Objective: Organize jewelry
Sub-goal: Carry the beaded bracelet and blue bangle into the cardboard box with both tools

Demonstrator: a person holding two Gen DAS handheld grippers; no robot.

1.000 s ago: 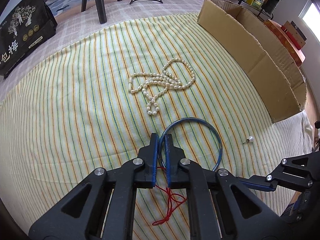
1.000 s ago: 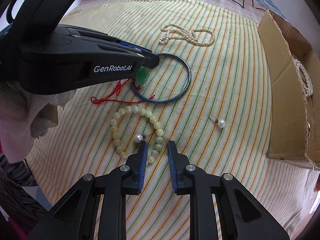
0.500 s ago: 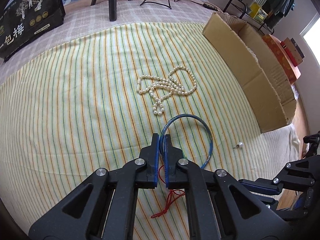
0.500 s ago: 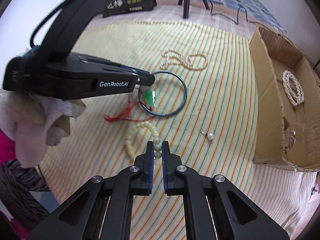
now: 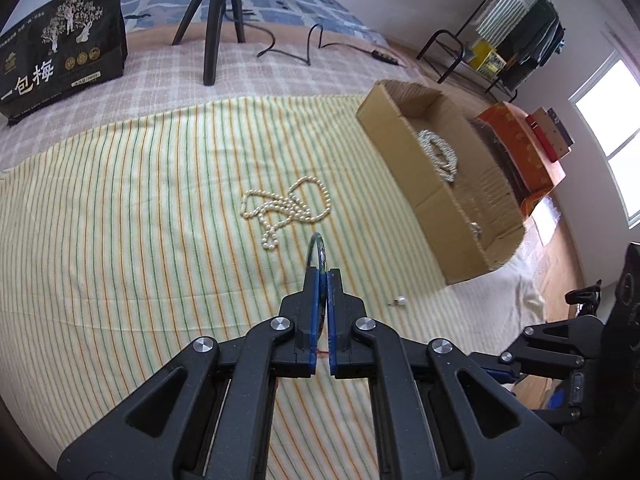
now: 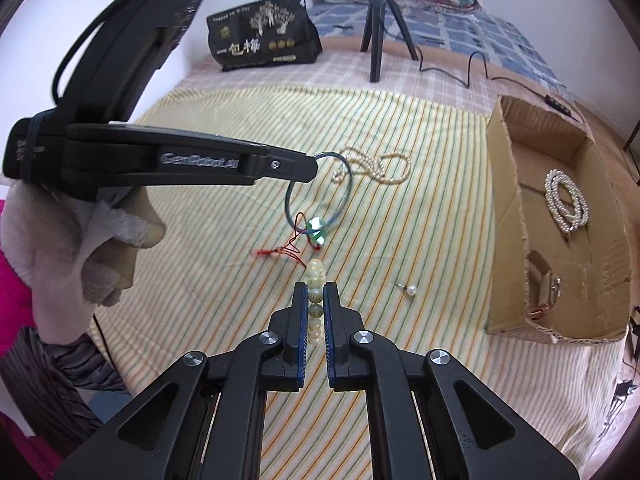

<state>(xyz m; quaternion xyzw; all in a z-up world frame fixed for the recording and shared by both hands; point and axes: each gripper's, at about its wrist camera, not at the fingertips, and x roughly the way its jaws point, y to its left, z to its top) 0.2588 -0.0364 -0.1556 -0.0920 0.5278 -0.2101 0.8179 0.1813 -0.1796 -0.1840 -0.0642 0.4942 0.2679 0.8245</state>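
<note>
My left gripper (image 5: 322, 276) is shut on a thin blue bangle (image 5: 318, 250) and holds it above the striped cloth. In the right wrist view the bangle (image 6: 344, 196) hangs from the left gripper (image 6: 310, 168), with a green pendant (image 6: 316, 232) on a red cord (image 6: 286, 250) caught on it. My right gripper (image 6: 316, 292) is shut on a pale green bead bracelet (image 6: 315, 276), lifted off the cloth. A pearl necklace (image 5: 288, 208) and a pearl earring (image 5: 399, 301) lie on the cloth. The cardboard box (image 5: 404, 136) at the right holds a coiled pearl strand (image 5: 438, 154).
A black tripod (image 5: 214, 12) and its cable (image 5: 312, 46) stand at the back of the bed. A black bag (image 5: 60, 64) with Chinese print stands at the back left. Red boxes (image 5: 520, 136) lie beyond the cardboard box. A metal piece (image 6: 550, 292) lies in the box's near end.
Both grippers have lifted their pieces off the cloth. The right gripper closed on the bead bracelet and raised it. The bangle turned from lying flat to hanging upright, with the pendant dangling.
</note>
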